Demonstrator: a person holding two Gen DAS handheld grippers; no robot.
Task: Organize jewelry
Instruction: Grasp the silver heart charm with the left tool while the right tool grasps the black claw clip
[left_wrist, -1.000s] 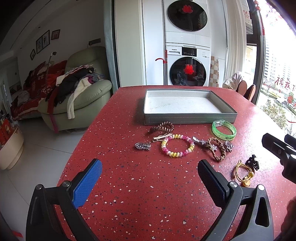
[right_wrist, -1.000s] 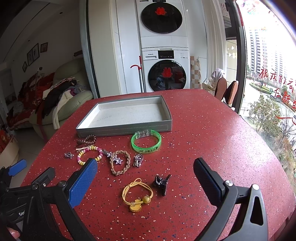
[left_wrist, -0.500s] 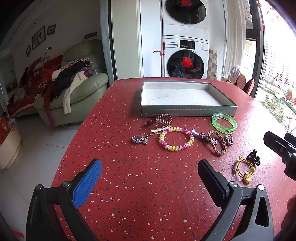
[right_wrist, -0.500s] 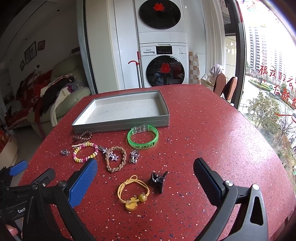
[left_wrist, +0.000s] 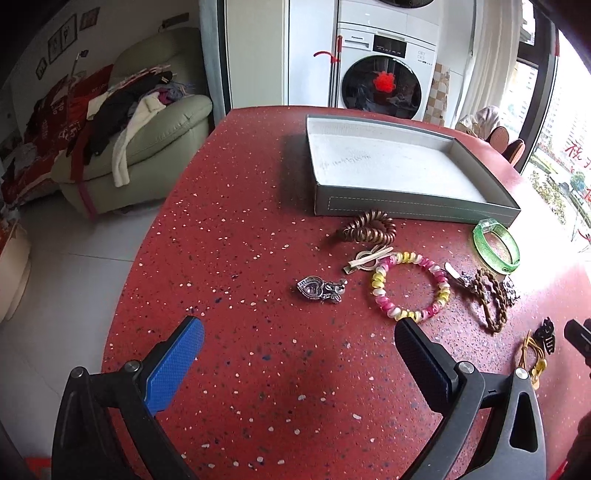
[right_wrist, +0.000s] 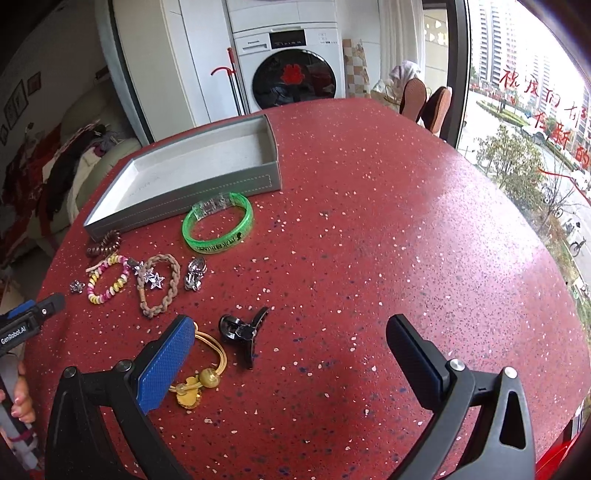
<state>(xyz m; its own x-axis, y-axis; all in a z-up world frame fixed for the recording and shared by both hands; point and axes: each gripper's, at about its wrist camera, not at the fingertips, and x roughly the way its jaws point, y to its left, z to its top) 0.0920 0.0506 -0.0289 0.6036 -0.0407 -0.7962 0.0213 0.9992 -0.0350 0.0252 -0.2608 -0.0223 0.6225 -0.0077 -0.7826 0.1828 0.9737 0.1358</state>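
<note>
Hovering wide-jawed, left gripper (left_wrist: 299, 341) and right gripper (right_wrist: 290, 336) flank scattered jewelry.

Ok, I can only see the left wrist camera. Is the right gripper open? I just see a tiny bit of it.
Observer: Yes, the right gripper is open and holds nothing.
Operator: What's in front of it?
Observer: The black claw clip lies just ahead, nearer its blue finger.
Operator: And the yellow hair tie?
Observer: The yellow hair tie is partly hidden behind that blue finger.
</note>
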